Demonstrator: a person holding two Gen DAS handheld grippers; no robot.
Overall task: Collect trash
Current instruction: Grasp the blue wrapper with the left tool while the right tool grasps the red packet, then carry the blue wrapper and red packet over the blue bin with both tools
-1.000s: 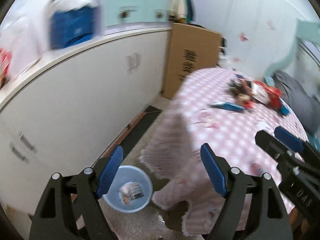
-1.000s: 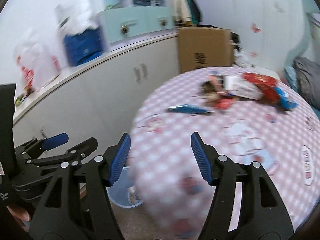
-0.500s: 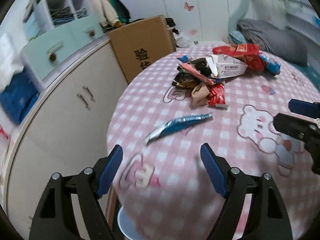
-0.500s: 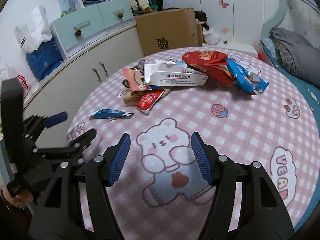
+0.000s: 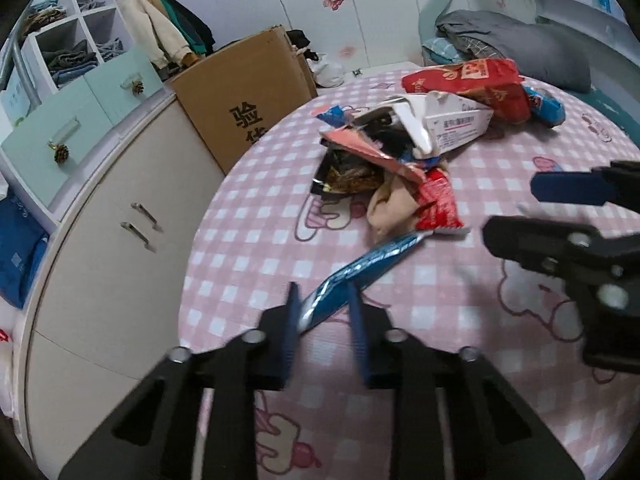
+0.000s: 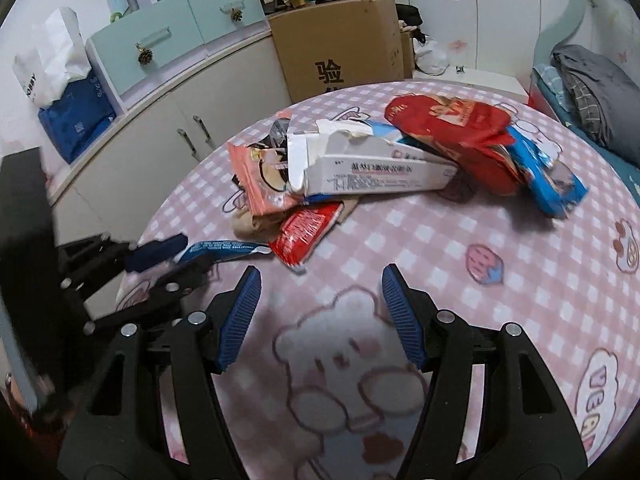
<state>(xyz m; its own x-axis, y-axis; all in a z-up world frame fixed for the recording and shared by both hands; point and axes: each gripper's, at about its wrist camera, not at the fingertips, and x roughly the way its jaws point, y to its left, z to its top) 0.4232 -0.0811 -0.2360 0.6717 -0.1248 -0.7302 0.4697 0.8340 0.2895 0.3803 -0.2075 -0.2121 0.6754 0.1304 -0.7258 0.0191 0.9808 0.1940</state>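
Right gripper spread wide above the pink checked tablecloth, trash pile of white carton and red and blue wrappers lying beyond, left gripper at the left edge straddling a blue wrapper

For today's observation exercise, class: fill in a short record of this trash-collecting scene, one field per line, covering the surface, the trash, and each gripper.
surface: round table with pink checked cloth
trash pile: white carton, red bag, blue packet
stray item: blue wrapper, apart from the pile
left gripper: jaws narrowed around the blue wrapper's near end, gap showing
right gripper: open above the cloth, holding nothing
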